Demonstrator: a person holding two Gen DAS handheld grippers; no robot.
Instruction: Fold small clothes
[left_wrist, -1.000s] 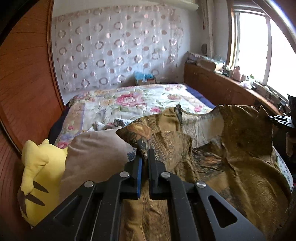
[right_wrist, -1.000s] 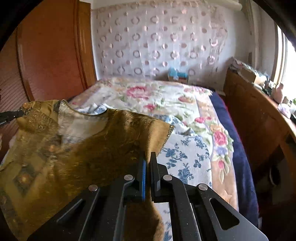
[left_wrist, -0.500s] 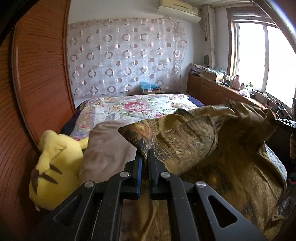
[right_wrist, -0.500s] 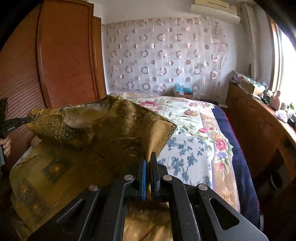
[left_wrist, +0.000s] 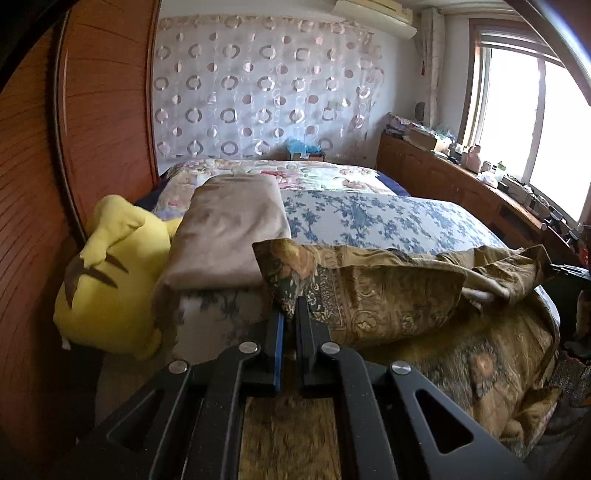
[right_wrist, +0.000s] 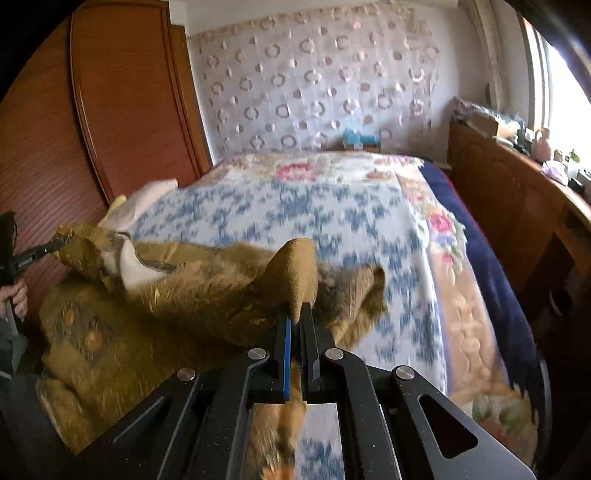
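Both of my tools are clamped on cloth: my left gripper (left_wrist: 289, 314) has its jaws pinched together on one corner of the olive-gold brocade garment with the ornate woven pattern (left_wrist: 388, 302), and my right gripper (right_wrist: 296, 321) is pinched the same way on another corner of it, a tan flap standing up just above the fingertips. Between the two corners the held edge sags in a loose fold lifted above the rest of the garment, which lies spread across the near end of the bed covered with a blue-and-white floral sheet (left_wrist: 369, 221); the lower part looks to spill over the bed's near edge. From the right wrist view the pale neckline lining shows near the far corner, and the cloth there is blurred, so I cannot read how neat the layers are. I judge the first fold is only partly made: the raised edge has not been laid down on the lower half, and nothing is smoothed or squared. Setting that edge down, letting go and then folding the garment narrower all seem left to do. Just beside my left corner sit a folded taupe pillow (left_wrist: 229, 232) and a yellow plush toy with brown-tipped ears (left_wrist: 110, 273), and beyond the sheet a pink rose-printed quilt (right_wrist: 314, 170).
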